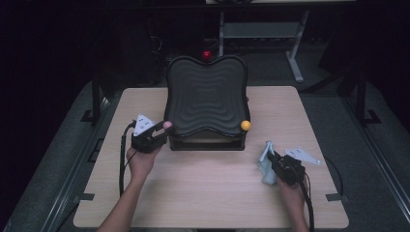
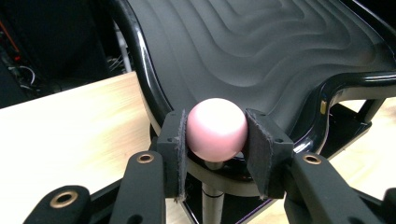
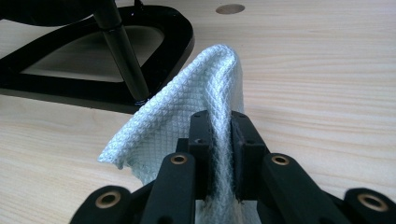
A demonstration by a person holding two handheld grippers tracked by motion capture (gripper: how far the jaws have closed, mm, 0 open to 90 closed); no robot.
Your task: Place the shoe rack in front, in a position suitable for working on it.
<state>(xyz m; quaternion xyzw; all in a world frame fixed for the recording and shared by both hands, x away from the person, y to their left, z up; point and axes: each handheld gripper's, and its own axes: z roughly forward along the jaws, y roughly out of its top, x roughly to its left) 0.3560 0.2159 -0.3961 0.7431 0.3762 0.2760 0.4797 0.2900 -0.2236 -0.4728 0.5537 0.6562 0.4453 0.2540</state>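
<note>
Left gripper view: clamped pink ball [image 2: 216, 129]

Both grippers are matte black: the left gripper [image 1: 164, 128] and the right gripper [image 1: 271, 155] each carry a grey three-cornered plate on top, dotted with small dark holes, and a black cable trailing back from the rear of the body past the person's bare, sleeveless forearm. Seen from just behind the claw, each jaw is a blocky black finger faced on its inner side with a dark, felt-like pad [image 2: 180, 154] fraying a little at the edge. Further back sit linkage arms pinned with brass-coloured ringed rivets [image 3: 179, 159].
</note>
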